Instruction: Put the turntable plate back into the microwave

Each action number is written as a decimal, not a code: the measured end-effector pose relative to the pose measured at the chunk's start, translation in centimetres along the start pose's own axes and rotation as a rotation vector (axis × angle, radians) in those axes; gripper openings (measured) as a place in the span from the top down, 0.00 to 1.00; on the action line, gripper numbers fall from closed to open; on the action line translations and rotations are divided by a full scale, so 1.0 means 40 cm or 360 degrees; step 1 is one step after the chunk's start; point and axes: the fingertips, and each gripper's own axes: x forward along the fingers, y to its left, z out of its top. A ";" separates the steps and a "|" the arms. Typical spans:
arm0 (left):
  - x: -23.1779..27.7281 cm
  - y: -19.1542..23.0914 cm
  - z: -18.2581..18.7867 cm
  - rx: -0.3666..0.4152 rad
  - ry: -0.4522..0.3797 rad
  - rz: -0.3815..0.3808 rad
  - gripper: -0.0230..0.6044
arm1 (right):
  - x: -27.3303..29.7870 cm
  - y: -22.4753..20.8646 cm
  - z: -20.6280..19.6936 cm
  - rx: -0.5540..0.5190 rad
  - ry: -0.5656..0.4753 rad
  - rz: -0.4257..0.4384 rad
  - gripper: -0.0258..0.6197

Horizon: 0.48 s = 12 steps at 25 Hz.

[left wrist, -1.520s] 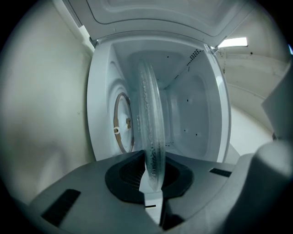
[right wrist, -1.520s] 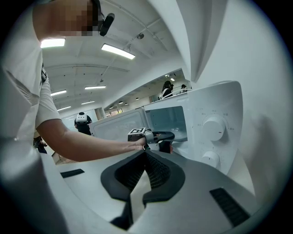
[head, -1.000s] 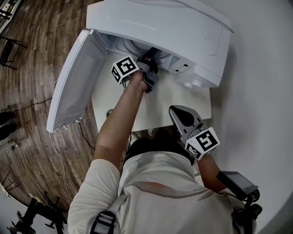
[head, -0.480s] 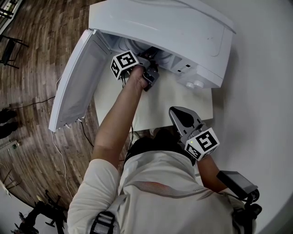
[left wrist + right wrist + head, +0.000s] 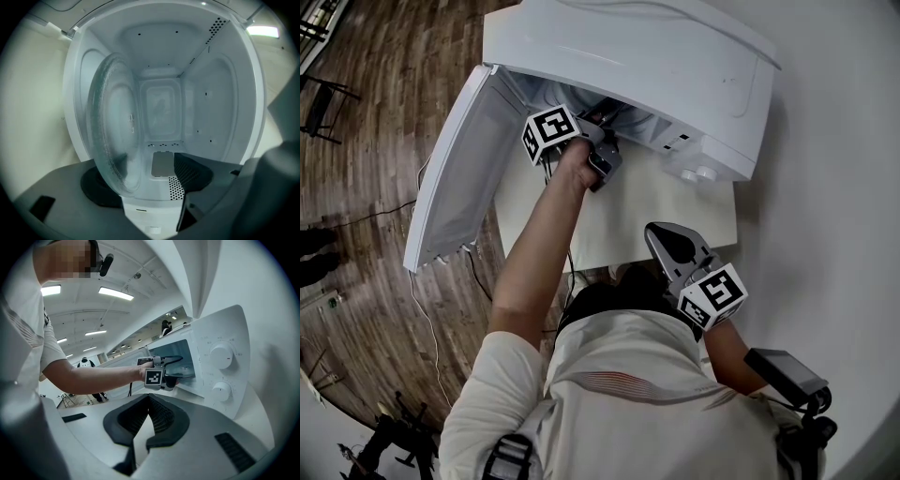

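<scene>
The white microwave (image 5: 675,56) stands on the table with its door (image 5: 459,159) swung wide to the left. My left gripper (image 5: 600,141) reaches into the cavity mouth. In the left gripper view the clear glass turntable plate (image 5: 115,122) lies inside the cavity between the jaws of my left gripper (image 5: 145,180). The jaws are opening and stand wide; the plate's rim sits by one pad (image 5: 98,183), not pinched. The right gripper view shows the plate (image 5: 185,371) level in the cavity. My right gripper (image 5: 149,399) hangs back over the table, shut on nothing.
Two knobs (image 5: 694,173) sit on the microwave's control panel at the right. The white table (image 5: 656,211) runs in front of the microwave; the open door overhangs its left edge. A wooden floor with cables lies to the left. A white wall is at the right.
The left hand has tilted slightly at the microwave's mouth. The right gripper has stayed in place over the table.
</scene>
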 end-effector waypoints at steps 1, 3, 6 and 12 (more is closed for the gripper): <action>-0.002 0.001 -0.004 -0.0008 0.0014 0.0008 0.44 | 0.000 0.000 -0.002 0.0002 -0.0001 0.0002 0.95; -0.007 0.006 -0.014 -0.0017 0.0063 0.0028 0.44 | -0.001 0.001 -0.005 0.0004 0.0005 0.0005 0.95; -0.012 0.014 -0.035 -0.0026 0.0183 0.0048 0.44 | -0.002 0.001 -0.011 0.0013 0.0019 0.0005 0.95; -0.025 0.043 -0.068 -0.0074 0.0350 0.0114 0.44 | -0.007 0.008 -0.026 0.0027 0.0034 0.0015 0.95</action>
